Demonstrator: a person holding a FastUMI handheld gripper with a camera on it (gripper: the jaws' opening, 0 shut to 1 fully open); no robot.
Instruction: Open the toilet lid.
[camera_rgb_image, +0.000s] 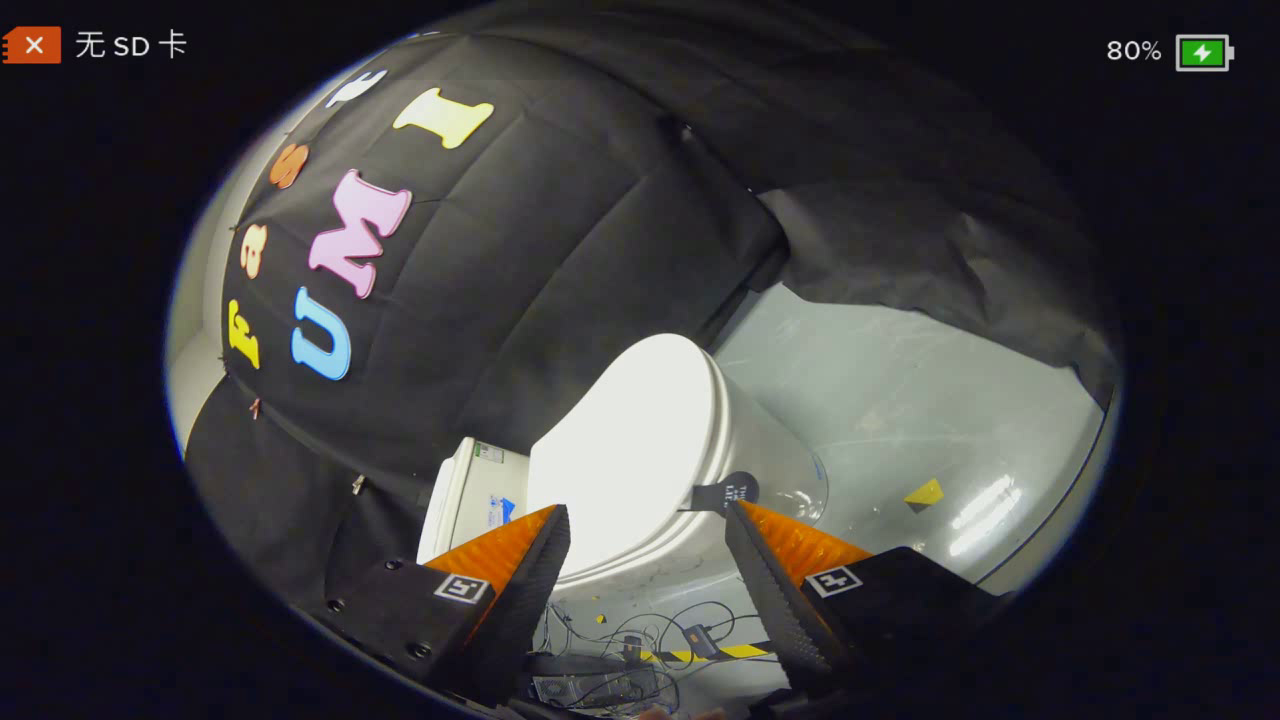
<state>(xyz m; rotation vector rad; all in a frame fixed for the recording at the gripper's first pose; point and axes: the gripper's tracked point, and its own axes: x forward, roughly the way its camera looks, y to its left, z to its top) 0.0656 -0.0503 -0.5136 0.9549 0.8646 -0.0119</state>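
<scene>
Beyond spread fingers (645, 520), toilet lid (625, 440) lies closed.

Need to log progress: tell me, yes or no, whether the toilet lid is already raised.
No. The toilet lid lies flat on the bowl, and the open gripper holds its fingers apart just short of it, touching nothing.

The hand-held gripper (648, 520) has its fingers spread wide, touching nothing. Just beyond them sits a white toilet (700, 470) with its lid (625, 440) down, a small dark tag (727, 492) at the lid's edge. Cables (640, 640) lie on the grey floor (900, 400).
</scene>
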